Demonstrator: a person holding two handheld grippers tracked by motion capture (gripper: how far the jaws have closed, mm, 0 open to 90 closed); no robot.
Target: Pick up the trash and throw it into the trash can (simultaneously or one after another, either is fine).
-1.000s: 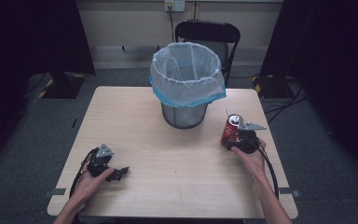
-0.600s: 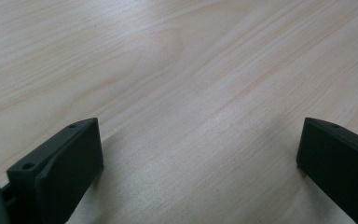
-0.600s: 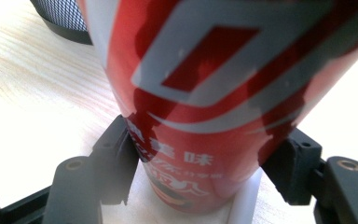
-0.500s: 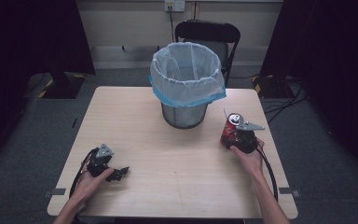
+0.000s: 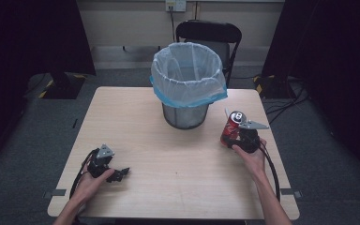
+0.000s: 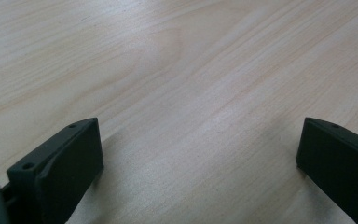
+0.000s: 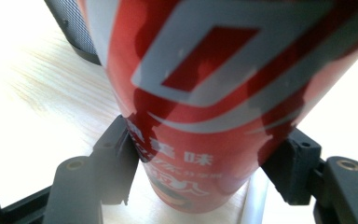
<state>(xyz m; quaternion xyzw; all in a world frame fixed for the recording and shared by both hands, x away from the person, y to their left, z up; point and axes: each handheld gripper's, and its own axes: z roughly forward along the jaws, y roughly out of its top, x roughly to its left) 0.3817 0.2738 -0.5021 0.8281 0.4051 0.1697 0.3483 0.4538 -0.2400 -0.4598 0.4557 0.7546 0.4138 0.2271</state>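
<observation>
A red drinks can [image 5: 231, 127] stands upright on the right side of the wooden table [image 5: 168, 164], just right of the bin. My right gripper [image 5: 230, 137] is shut on the can low down. In the right gripper view the can [image 7: 205, 93] sits between the two black jaws, which press on both of its sides around my right gripper [image 7: 200, 172]. My left gripper [image 5: 120, 174] rests on the table at the front left, held by a hand. Its jaws stand wide apart over bare wood, so my left gripper [image 6: 200, 154] is open and holds nothing.
A wire mesh bin [image 5: 187, 89] lined with a white and blue bag stands at the table's middle back; its mesh wall [image 7: 72, 28] rises just behind the can. A black chair [image 5: 202, 33] sits behind the table. Cables trail from both grippers.
</observation>
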